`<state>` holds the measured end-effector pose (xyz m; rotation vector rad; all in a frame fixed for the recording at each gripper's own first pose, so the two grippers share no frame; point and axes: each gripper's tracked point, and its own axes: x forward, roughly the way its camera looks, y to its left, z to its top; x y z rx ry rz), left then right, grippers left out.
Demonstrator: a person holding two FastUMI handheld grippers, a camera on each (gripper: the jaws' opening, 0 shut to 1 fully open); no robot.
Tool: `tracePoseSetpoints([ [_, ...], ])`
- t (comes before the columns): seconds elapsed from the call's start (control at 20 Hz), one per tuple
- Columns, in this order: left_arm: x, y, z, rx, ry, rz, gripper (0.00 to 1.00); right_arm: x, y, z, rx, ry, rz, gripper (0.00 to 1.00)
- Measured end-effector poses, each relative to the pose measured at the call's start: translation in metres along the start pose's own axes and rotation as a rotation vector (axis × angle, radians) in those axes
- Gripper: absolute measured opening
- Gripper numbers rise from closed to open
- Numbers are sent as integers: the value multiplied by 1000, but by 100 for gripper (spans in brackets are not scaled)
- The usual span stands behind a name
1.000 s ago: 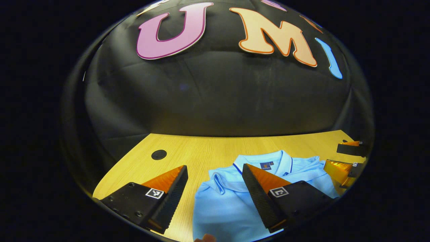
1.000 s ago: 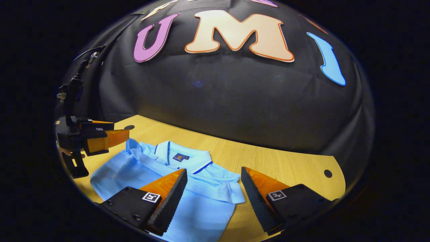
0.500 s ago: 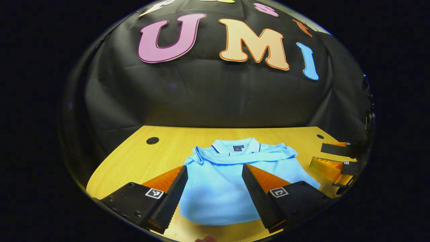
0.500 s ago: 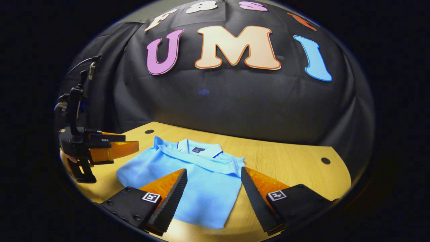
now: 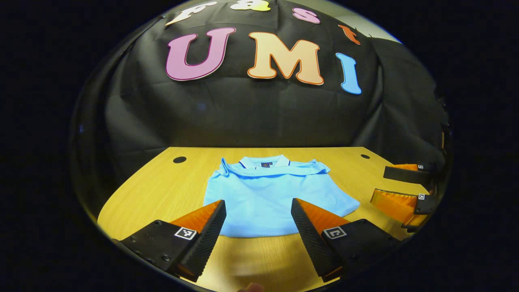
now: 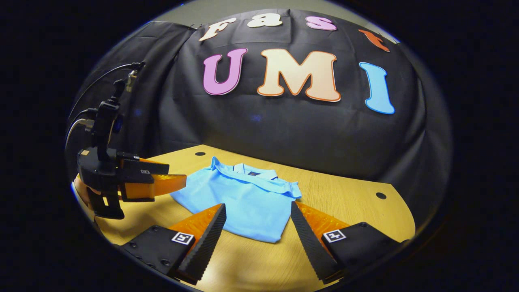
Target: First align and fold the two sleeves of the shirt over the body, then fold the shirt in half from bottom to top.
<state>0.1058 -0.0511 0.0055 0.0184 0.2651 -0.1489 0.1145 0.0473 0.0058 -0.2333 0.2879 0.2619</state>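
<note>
We see the light blue polo shirt (image 5: pixel 267 194) lying flat on the wooden table (image 5: pixel 162 190) as a compact, roughly square packet, collar (image 5: pixel 263 163) at the far edge toward the booth wall and a smooth folded edge facing us. Judging from that shape, both sleeves are tucked over the body and the bottom-to-top fold looks done, so little or nothing of the task seems left. Our left gripper (image 5: pixel 257 231) hangs above the table with its jaws wide apart and nothing between them; the shirt's near edge lies just ahead of the fingertips, centred between them. Our right gripper (image 6: pixel 257 231) is likewise spread wide and empty, with the shirt ahead and slightly to its left. In the right gripper view the left gripper (image 6: pixel 154 182) shows from the side, near the shirt's left edge but apart from it, a hand (image 6: pixel 83 190) partly visible behind it. The packet's wider axis runs across both grippers' line of approach, and neither is clearly the nearer. If any tidying is wanted, we judge either could reach the near edge by moving straight forward and down.
</note>
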Motion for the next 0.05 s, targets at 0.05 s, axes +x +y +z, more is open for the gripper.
tracePoseSetpoints([
  [0.05,-4,0,-5,-7,4,3,97,-7,1,1,6,-9,-2,99],
])
